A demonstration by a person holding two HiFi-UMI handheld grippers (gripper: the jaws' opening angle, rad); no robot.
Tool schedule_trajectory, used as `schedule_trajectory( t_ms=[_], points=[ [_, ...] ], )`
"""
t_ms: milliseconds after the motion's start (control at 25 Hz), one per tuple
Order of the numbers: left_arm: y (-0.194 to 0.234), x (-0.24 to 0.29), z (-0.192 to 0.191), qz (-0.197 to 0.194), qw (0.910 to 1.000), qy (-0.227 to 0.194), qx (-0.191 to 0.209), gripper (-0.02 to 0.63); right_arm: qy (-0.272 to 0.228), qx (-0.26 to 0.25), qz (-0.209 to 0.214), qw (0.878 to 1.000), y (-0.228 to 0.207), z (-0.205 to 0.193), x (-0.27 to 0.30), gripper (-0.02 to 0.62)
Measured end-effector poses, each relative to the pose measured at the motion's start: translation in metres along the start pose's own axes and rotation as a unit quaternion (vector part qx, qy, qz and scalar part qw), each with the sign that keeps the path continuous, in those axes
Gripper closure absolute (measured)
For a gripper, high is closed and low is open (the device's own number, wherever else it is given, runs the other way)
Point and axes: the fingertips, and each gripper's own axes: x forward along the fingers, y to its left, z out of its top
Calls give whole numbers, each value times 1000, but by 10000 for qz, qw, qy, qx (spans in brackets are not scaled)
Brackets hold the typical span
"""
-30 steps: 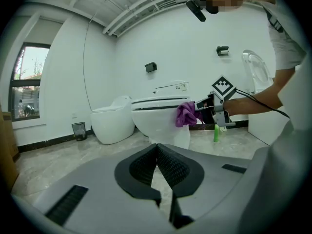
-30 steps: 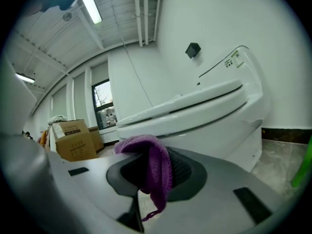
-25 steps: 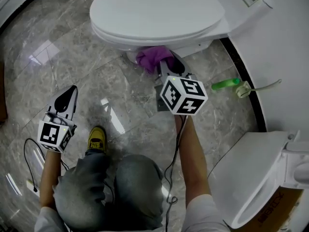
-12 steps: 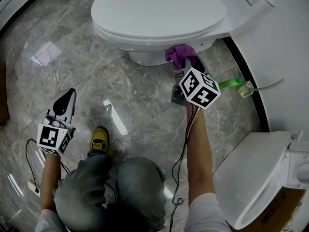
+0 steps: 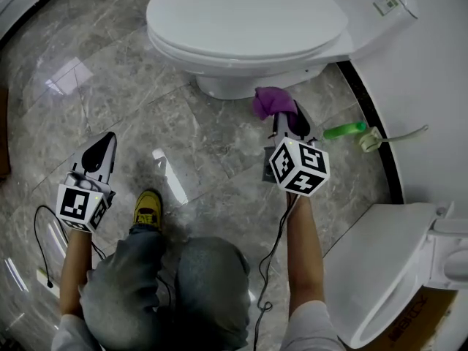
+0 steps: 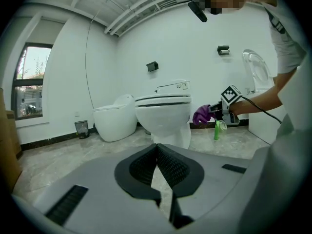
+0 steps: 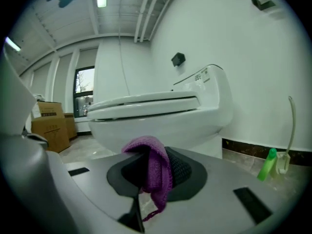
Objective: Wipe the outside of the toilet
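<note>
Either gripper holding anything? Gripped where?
Right gripper holds the purple knitted cloth, pinched at a bunched fold between its jaws, with a loose end drooping. Left gripper: jaws together, nothing held.

White toilet (image 5: 241, 20); purple cloth (image 5: 269, 102); green bottle (image 5: 342, 130); grey veined floor (image 5: 110, 101); yellow shoe (image 5: 148, 209).

Seen from the head, the toilet (image 5: 241, 20) stood at the floor's (image 5: 190, 145) far edge. The cloth (image 5: 269, 102) sat between the fingers (image 7: 183, 172) of the right gripper (image 5: 281, 110), near the right side of the toilet's base; contact could not be told. The left gripper (image 5: 107, 137) hung well to the left, above the floor, with a shoe (image 5: 148, 209) near it. A bottle (image 5: 344, 129) lay right of the right gripper, by the floor's right edge. A second toilet (image 5: 380, 269) filled the near right corner.
</note>
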Motion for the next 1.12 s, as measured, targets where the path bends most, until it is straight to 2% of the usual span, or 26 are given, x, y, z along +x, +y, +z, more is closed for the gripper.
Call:
schedule_trajectory(
  t_ms=[280,480,600,720,800,920,1040,1120],
  points=[
    [1,-6,-12,35,9999,122,-29,592,235,49,1299,9912,116,-25,17,515],
    [9,-14,-20,77,9998,200,-8,592,396,52,1802,9828,177,-34,47,514],
    [21,-17,-27,174,9994,284,-91,592,491,195,1826,9818,187,-40,66,514],
    [26,-18,-33,215,9985,459,-221,592,490,420,1648,9842,177,-43,79,512],
    [30,-17,-38,218,9986,422,-230,592,495,534,1549,9852,167,-45,84,512],
    [34,-14,-41,228,9990,334,-168,592,536,494,1507,9859,158,-47,88,511],
    [32,-11,-43,220,9984,482,-174,592,594,519,1437,9865,147,-52,90,508],
    [31,-6,-40,186,9990,374,-146,592,626,520,1343,9876,137,-54,91,508]
  ],
)
